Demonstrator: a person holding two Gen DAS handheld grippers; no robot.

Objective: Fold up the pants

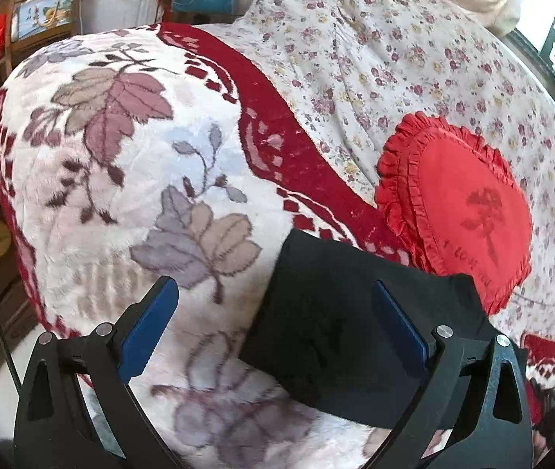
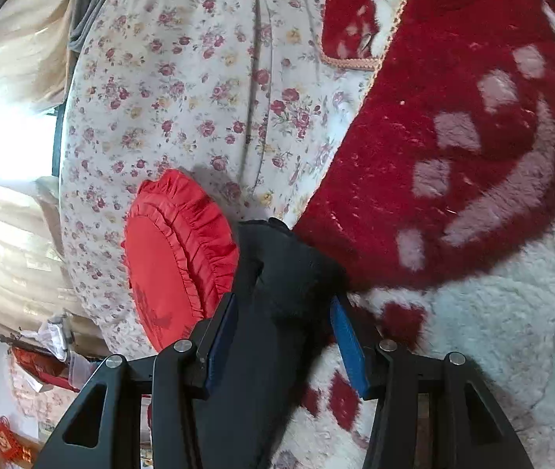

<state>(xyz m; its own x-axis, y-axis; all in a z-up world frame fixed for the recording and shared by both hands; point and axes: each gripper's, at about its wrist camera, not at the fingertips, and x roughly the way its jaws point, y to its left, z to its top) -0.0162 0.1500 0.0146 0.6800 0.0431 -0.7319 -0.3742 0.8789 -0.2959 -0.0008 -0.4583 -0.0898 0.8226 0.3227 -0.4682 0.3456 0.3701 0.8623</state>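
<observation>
The black pants [image 1: 340, 336] lie on the plush blanket [image 1: 121, 179] beside a red cushion [image 1: 469, 211]. From the left view we see our left gripper [image 1: 275, 332] spread, empty. Only the right view shows the right gripper [image 2: 283, 336] straddling the cloth, fingers [image 2: 349, 351] not yet clamped.

Both fisheye cameras sit just behind their own blue-padded fingers, the left wrist view looking steeply down across the plush leaf-patterned blanket [image 1: 121, 179] toward the bed's far edge, the right wrist view closer and rolled (bed tilted sideways), both sharing the red heart cushion [image 1: 469, 211] [image 2: 167, 269].

Black grippers [image 1: 275, 322] (blue pads [image 2: 349, 346]), silver screws.
</observation>
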